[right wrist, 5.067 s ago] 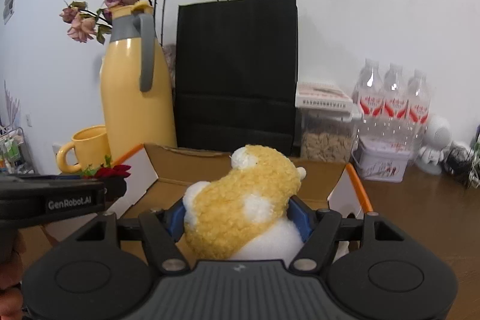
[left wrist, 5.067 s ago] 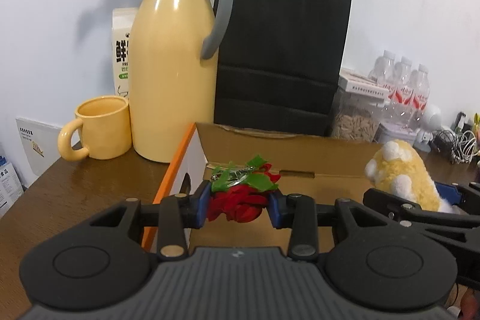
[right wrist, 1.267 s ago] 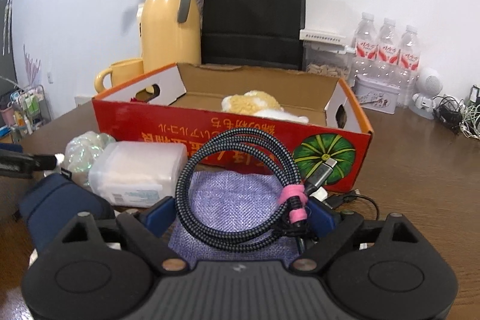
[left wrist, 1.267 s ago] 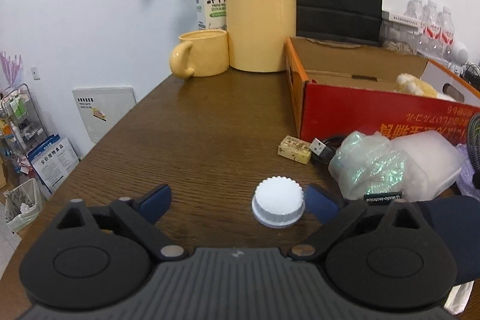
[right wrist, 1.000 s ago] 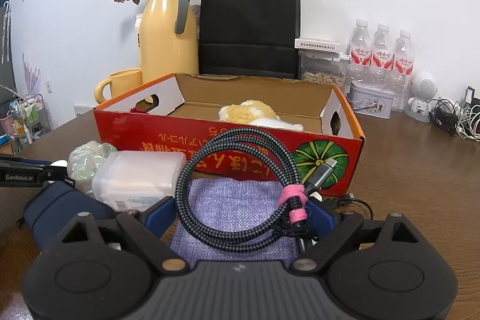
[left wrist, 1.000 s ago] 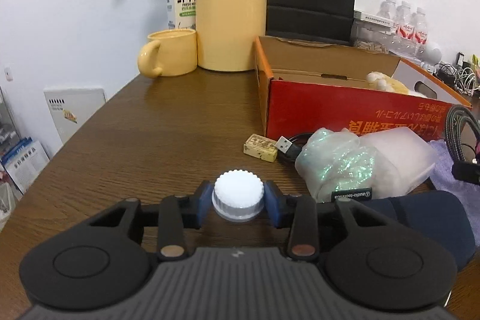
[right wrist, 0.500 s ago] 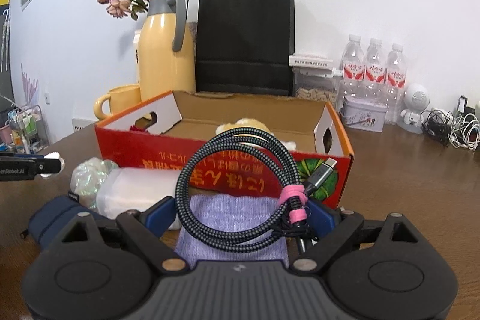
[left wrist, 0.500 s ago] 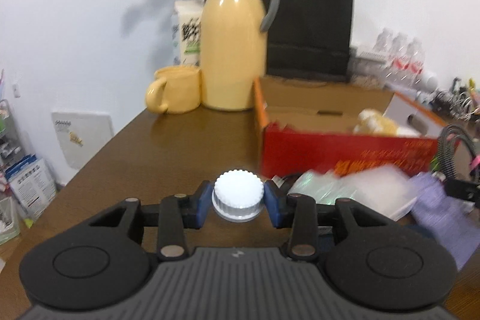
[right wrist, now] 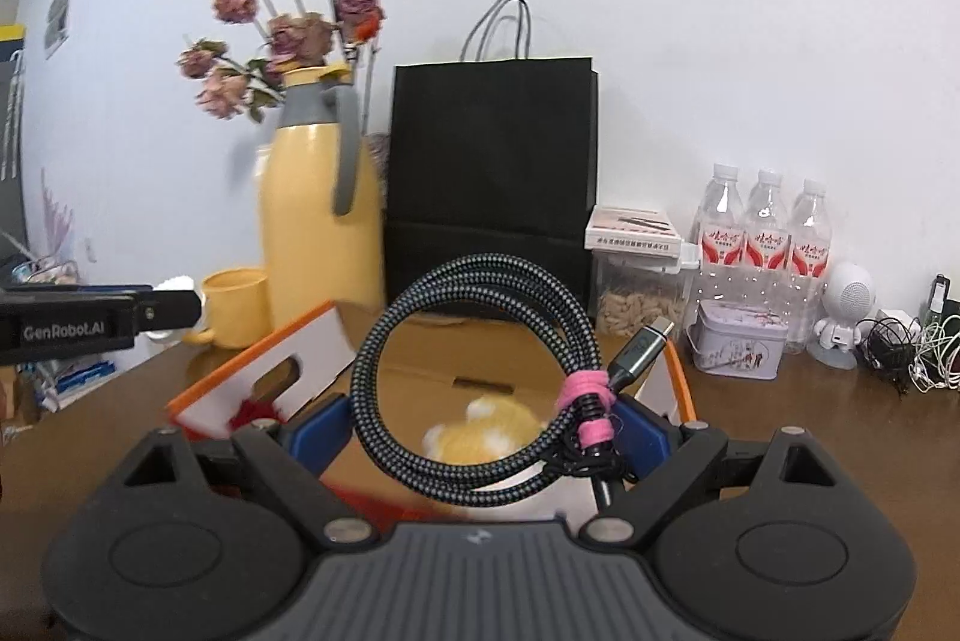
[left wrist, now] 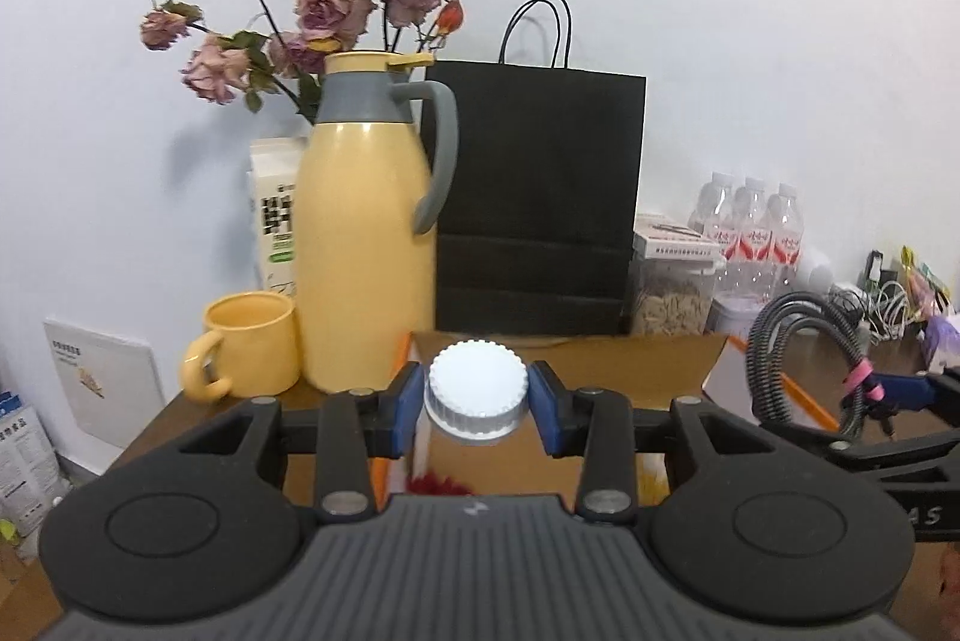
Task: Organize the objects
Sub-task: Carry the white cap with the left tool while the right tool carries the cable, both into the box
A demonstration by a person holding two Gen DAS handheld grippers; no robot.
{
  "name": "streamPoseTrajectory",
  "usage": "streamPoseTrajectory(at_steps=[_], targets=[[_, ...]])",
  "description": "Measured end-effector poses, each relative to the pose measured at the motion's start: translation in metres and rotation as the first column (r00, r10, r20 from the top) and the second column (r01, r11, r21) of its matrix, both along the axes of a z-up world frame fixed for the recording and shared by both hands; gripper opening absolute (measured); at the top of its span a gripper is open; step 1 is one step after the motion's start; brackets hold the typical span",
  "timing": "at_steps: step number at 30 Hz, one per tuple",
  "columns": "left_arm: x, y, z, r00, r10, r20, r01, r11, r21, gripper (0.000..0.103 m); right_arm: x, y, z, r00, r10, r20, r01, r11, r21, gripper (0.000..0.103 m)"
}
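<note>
Only right view shows plush [right wrist: 480,431] inside box [right wrist: 420,377]

A lived-in home or office corner: a wooden table [right wrist: 810,437] against a white wall holds a yellow thermos [left wrist: 366,245], dried roses [left wrist: 312,5], bottled water [right wrist: 768,233] and tangled chargers [right wrist: 906,341].

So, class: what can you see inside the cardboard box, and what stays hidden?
Inside the cardboard box lie a yellow-and-white plush toy and a red item by the left wall. The coiled cable and gripper bodies cover the rest.
</note>
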State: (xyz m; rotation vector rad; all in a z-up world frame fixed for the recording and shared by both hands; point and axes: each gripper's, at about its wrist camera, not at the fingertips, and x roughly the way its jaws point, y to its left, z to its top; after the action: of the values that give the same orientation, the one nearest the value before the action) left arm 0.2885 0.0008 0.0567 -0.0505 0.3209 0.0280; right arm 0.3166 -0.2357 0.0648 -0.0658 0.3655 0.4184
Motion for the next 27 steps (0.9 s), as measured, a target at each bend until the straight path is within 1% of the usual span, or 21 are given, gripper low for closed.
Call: streamPoseTrajectory(at_steps=[6, 9, 13, 17, 18, 19, 20, 21, 23, 24, 27], targets=[[0.04, 0.002, -0.006, 0.999, 0.034, -0.023, -0.036, 0.998, -0.056, 0.039, 0.051, 0.001, -0.009, 0.998, -0.046, -0.052, 0.046, 0.999, 0.0, 0.091], [0.059, 0.003, -0.011, 0.998, 0.048, -0.048, -0.051, 0.997, -0.062, 0.039, 0.071, 0.0, -0.017, 0.995, -0.059, -0.082, 0.06, 0.998, 0.01, 0.092], [0.077, 0.003, -0.024, 0.995, 0.05, -0.091, -0.054, 0.998, -0.045, 0.039, 0.09, 0.002, -0.029, 0.991, -0.063, -0.12, 0.065, 0.998, 0.009, 0.092], [0.085, 0.001, -0.034, 0.991, 0.04, -0.125, -0.043, 0.999, -0.022, 0.039, 0.096, 0.001, -0.038, 0.987, -0.058, -0.148, 0.061, 0.998, 0.012, 0.092], [0.085, -0.001, -0.036, 0.991, 0.034, -0.131, -0.036, 0.999, -0.012, 0.043, 0.097, 0.001, -0.039, 0.986, -0.059, -0.153, 0.062, 0.998, 0.011, 0.092], [0.085, -0.002, -0.038, 0.991, 0.029, -0.133, -0.03, 1.0, -0.008, 0.059, 0.097, 0.001, -0.04, 0.986, -0.061, -0.156, 0.064, 0.998, 0.012, 0.093], [0.084, -0.004, -0.039, 0.991, 0.028, -0.134, -0.028, 1.0, -0.003, 0.073, 0.098, 0.0, -0.041, 0.985, -0.067, -0.158, 0.07, 0.997, 0.013, 0.094], [0.082, -0.006, -0.039, 0.991, 0.028, -0.133, -0.027, 1.0, 0.007, 0.103, 0.097, -0.001, -0.041, 0.984, -0.077, -0.158, 0.08, 0.997, 0.013, 0.102], [0.077, -0.011, -0.04, 0.994, 0.058, -0.097, -0.054, 0.997, 0.046, 0.103, 0.095, -0.002, -0.039, 0.984, -0.094, -0.151, 0.096, 0.995, 0.01, 0.103], [0.077, -0.012, -0.04, 0.993, 0.064, -0.098, -0.058, 0.996, 0.062, 0.103, 0.094, -0.003, -0.038, 0.984, -0.094, -0.154, 0.097, 0.995, 0.013, 0.103], [0.077, -0.01, -0.039, 0.992, 0.054, -0.11, -0.051, 0.998, 0.036, 0.103, 0.091, -0.002, -0.035, 0.985, -0.085, -0.151, 0.089, 0.996, 0.014, 0.103]])
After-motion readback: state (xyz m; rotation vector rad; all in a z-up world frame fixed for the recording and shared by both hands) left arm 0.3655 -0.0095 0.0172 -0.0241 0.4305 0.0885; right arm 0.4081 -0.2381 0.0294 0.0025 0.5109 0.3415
